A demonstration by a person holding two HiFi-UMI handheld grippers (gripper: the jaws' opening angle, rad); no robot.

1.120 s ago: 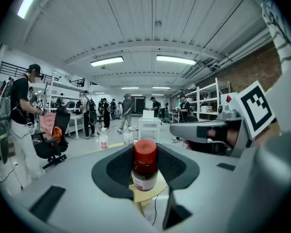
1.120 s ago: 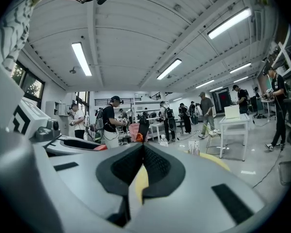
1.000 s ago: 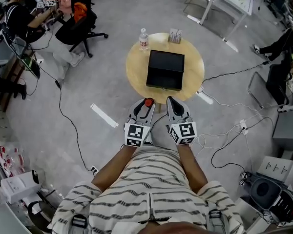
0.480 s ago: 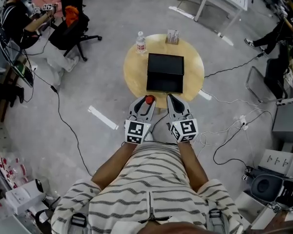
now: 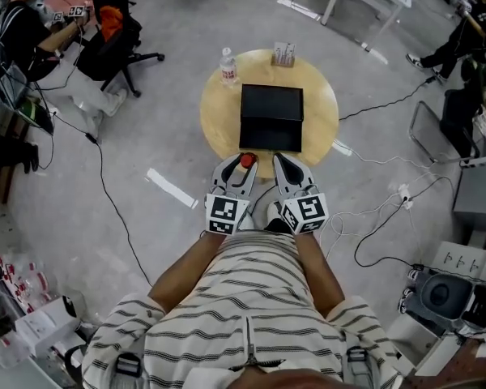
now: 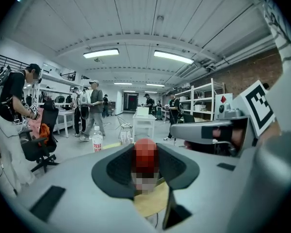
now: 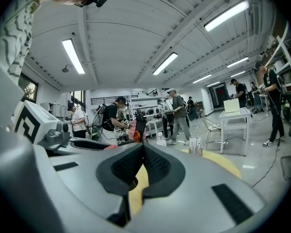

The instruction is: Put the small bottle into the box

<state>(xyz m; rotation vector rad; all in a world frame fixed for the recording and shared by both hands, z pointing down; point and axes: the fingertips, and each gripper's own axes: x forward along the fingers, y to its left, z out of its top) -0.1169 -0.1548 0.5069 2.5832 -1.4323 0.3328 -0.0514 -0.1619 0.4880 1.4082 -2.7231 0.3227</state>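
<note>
A small red-capped bottle [image 5: 246, 160] sits between the jaws of my left gripper [image 5: 244, 165], which is shut on it just short of the round table's near edge. In the left gripper view the red cap [image 6: 146, 155] fills the gap between the dark pads; the lower part is blurred. The black box [image 5: 271, 117] lies in the middle of the wooden table [image 5: 215, 112], beyond both grippers. My right gripper [image 5: 280, 165] is beside the left one, shut with nothing in it; its pads [image 7: 157, 165] meet.
A clear water bottle [image 5: 227, 66] stands at the table's far left edge, and a small card stand [image 5: 285, 53] at its far edge. Cables [image 5: 373, 225] run over the floor to the right. An office chair [image 5: 113, 43] and people are at the far left.
The head view has shifted a little, with the table slightly higher and further left in it. Both grippers stay side by side, the left still holding the bottle.
</note>
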